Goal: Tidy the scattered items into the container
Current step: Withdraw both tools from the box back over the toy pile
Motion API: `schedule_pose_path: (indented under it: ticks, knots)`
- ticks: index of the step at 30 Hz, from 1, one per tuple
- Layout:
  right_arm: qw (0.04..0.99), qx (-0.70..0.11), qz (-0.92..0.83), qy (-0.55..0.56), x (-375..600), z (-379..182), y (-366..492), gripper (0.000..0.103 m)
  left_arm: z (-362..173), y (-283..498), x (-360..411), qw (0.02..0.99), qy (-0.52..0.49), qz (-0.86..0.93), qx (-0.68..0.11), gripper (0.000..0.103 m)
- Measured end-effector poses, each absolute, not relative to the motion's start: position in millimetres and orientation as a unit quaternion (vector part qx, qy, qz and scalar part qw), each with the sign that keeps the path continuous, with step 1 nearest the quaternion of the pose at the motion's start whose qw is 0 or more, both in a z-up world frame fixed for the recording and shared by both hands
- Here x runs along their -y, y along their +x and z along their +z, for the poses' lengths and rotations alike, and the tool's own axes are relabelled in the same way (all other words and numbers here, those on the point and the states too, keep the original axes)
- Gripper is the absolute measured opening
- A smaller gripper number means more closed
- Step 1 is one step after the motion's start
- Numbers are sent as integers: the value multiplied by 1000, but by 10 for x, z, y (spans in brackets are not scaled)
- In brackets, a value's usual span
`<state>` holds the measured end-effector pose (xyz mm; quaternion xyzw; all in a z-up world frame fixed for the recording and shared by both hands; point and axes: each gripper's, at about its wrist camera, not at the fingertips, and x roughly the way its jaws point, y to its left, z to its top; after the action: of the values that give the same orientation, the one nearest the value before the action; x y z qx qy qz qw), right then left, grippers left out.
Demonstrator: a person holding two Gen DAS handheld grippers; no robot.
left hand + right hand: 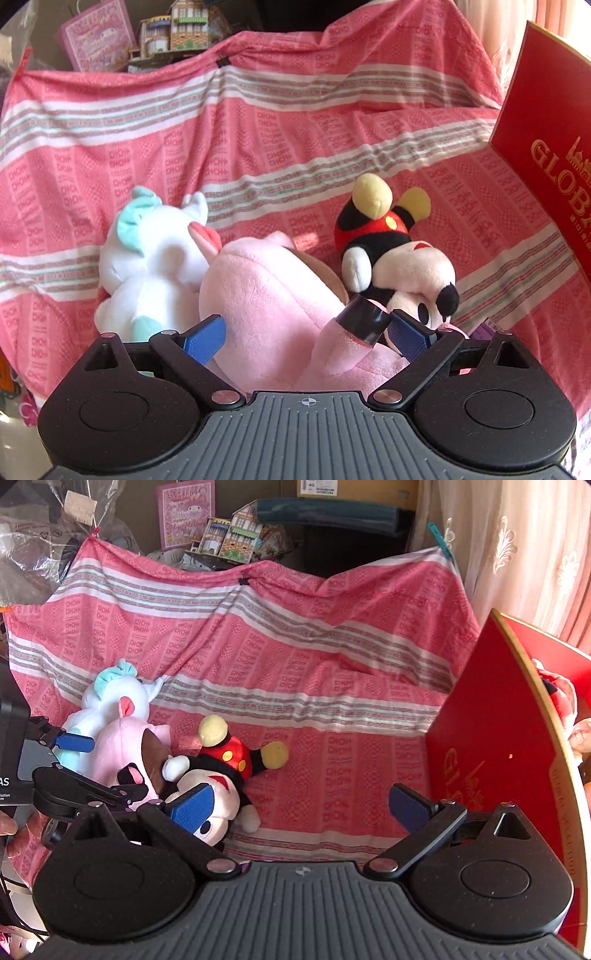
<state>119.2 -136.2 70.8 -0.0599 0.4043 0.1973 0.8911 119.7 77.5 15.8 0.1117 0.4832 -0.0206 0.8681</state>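
Left wrist: wide-spread left hand-held gripper [308, 332] around fuzzy pink plush [266, 295]; right hand-held gripper [299, 805] agape, empty

Three plush toys [177, 768] lie clustered at the left on the cloth [332, 738]; the box [491, 760] stands at the right.

my left gripper [308, 330] and right gripper [301, 805] look alike: blue ribbed pads [192, 801] on black linkage arms, silver pivot screws [226, 397], round black discs each side, and a grey ridged body [306, 435] with a small crosshair mark.
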Motion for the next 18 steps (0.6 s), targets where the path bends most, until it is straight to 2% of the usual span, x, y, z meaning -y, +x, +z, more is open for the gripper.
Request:
schedule_pose_path:
  ticks: [8,18]
  knots:
    - [865,-437,236,-76,915,455,1138,101,68,734,-1129,870,74,-16,-487,97]
    - [840,-463,271,-89,561,251,1043,101,63,555,-1703,874,24,36,-483,99]
